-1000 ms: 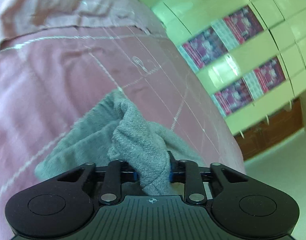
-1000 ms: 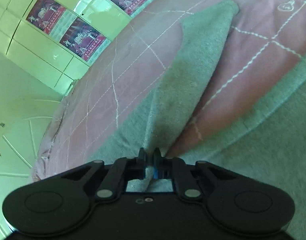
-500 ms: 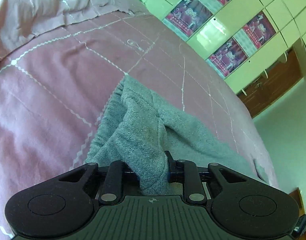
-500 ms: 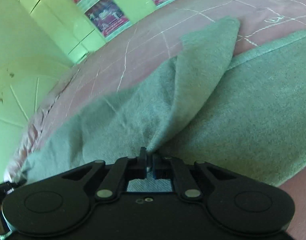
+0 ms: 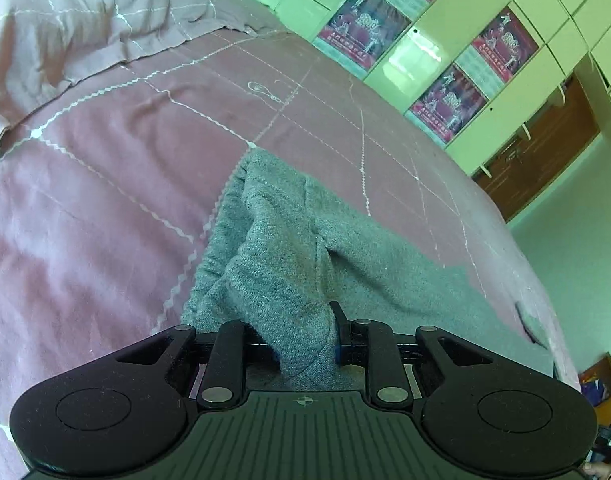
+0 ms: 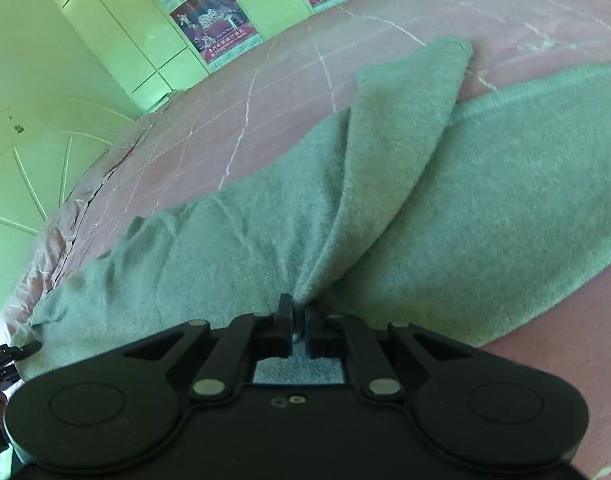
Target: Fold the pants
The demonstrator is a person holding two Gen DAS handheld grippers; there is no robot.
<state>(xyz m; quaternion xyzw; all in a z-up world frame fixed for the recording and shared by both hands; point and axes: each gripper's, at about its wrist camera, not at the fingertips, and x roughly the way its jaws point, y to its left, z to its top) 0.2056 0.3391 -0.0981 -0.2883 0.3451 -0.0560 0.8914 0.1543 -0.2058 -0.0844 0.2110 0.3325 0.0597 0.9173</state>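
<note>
The grey pants [image 6: 445,208] lie spread on a bed covered by a pink bedspread [image 5: 105,184] stitched with white zigzag lines. In the right wrist view the fabric fills the middle and the 3 o'clock side, with one leg end rising in a folded ridge toward 1 o'clock and a lower edge trailing to 8 o'clock. The right gripper [image 6: 299,322] has its jaws pinched narrow on a thin fold of that cloth. In the left wrist view the pants [image 5: 281,264] bunch up at centre, their gathered waistband edge running toward 11 o'clock. The left gripper [image 5: 301,332] holds a thick wad of the fabric between its jaws. A pink pillow [image 5: 65,24] rests at 10 o'clock on the bed. Beyond the bed, at 1 o'clock, pale cabinet doors [image 5: 457,24] carry red posters [image 5: 361,26].
</note>
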